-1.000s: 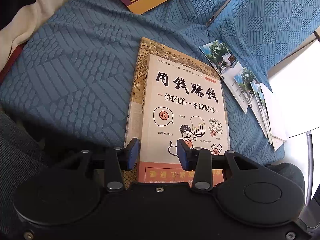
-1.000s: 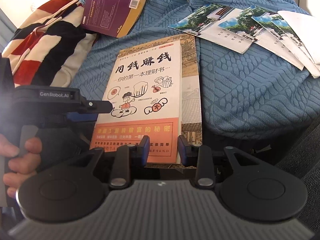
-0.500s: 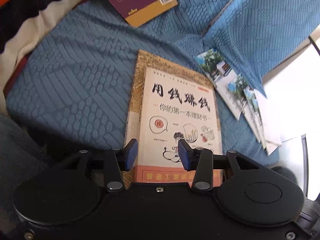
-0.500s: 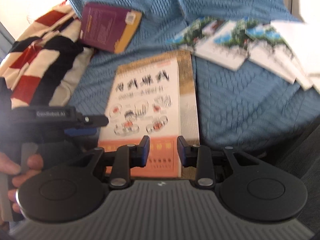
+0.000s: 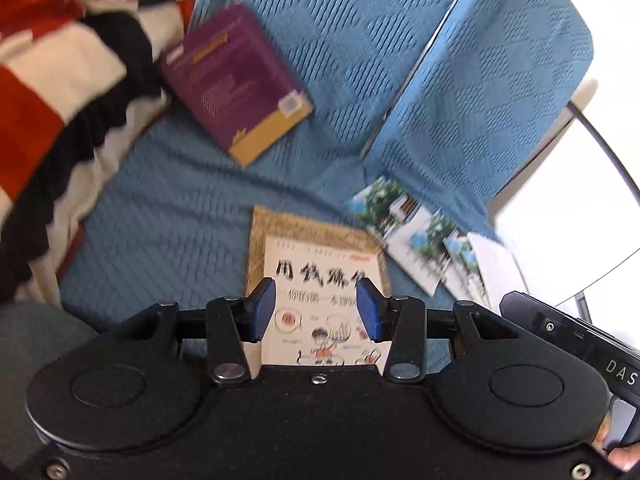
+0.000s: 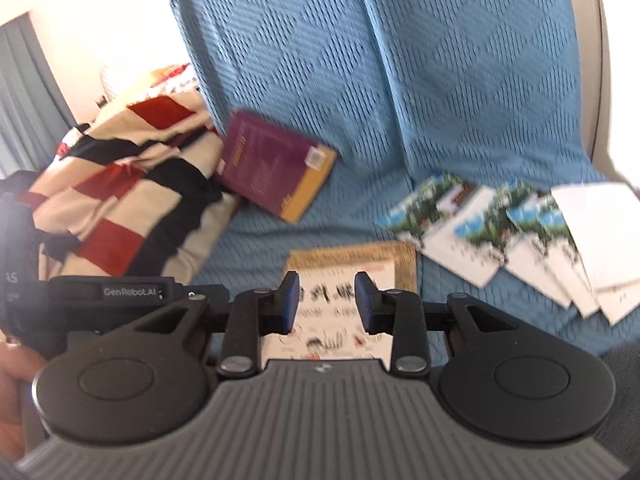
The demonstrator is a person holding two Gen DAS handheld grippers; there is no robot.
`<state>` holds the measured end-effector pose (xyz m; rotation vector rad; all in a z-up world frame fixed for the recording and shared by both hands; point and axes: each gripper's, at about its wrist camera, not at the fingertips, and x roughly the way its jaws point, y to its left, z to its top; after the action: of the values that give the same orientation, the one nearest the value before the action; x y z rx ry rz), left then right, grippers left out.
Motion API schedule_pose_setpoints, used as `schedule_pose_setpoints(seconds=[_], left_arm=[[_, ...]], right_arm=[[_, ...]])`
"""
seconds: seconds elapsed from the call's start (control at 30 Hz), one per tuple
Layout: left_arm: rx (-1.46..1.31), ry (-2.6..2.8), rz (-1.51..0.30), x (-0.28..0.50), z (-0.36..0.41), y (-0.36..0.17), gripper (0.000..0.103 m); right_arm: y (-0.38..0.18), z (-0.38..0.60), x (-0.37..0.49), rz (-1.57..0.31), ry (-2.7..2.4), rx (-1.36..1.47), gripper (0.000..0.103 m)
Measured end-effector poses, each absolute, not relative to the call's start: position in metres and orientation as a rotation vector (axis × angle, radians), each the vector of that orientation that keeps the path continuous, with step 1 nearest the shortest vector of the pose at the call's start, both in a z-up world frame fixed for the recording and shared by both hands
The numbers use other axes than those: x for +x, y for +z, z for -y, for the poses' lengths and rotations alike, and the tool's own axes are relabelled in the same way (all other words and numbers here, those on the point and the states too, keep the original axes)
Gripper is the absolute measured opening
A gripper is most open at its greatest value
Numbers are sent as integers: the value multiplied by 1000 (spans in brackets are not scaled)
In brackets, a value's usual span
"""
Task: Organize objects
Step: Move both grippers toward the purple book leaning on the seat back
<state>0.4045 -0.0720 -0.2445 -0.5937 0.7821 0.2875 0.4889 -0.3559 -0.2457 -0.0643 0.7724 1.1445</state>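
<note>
Two handheld grippers are held above a sofa draped in a blue knitted cover (image 6: pixel 460 80), where scattered reading matter awaits sorting. The left gripper (image 5: pixel 316 304) and the right gripper (image 6: pixel 327 300) are both seen with fingers spread and nothing between them, aimed over a white-covered finance book (image 5: pixel 320 280) stacked on a larger gold-bordered book (image 6: pixel 404 264) at the seat's front edge; the pairing suggests a pile has been started there. A purple-and-yellow book (image 6: pixel 272 168) is propped apart near the backrest, its corner tucked against a red, black and cream striped blanket (image 6: pixel 120 204), and is judged not yet gathered. A fan of postcards (image 6: pixel 480 224) and white envelopes (image 6: pixel 596 224) is spread to the right of the stack, overlapping loosely. Both views are blurred, so printed detail cannot be read.
</note>
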Motion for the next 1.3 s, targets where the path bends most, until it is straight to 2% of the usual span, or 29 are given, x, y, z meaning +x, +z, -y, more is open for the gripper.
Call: schedule_pose_setpoints(seconds=[0.23, 0.63, 0.8, 1.03, 1.13, 1.3], left_arm=[[-551, 302, -699, 388, 80, -207, 43], [-499, 342, -648, 348, 103, -183, 47], [-491, 355, -622, 341, 106, -176, 51], [-466, 366, -593, 336, 106, -167, 55], [-469, 375, -584, 334, 103, -165, 57], [-473, 384, -579, 335, 97, -166, 59]], right_arm=[[-222, 362, 477, -712, 1181, -45, 34], [-210, 385, 459, -665, 1161, -87, 35], [-209, 387, 458, -646, 1135, -101, 48], [-207, 384, 457, -629, 1139, -114, 51], [-207, 380, 458, -623, 1144, -114, 62], [-204, 375, 454, -613, 1202, -129, 61]])
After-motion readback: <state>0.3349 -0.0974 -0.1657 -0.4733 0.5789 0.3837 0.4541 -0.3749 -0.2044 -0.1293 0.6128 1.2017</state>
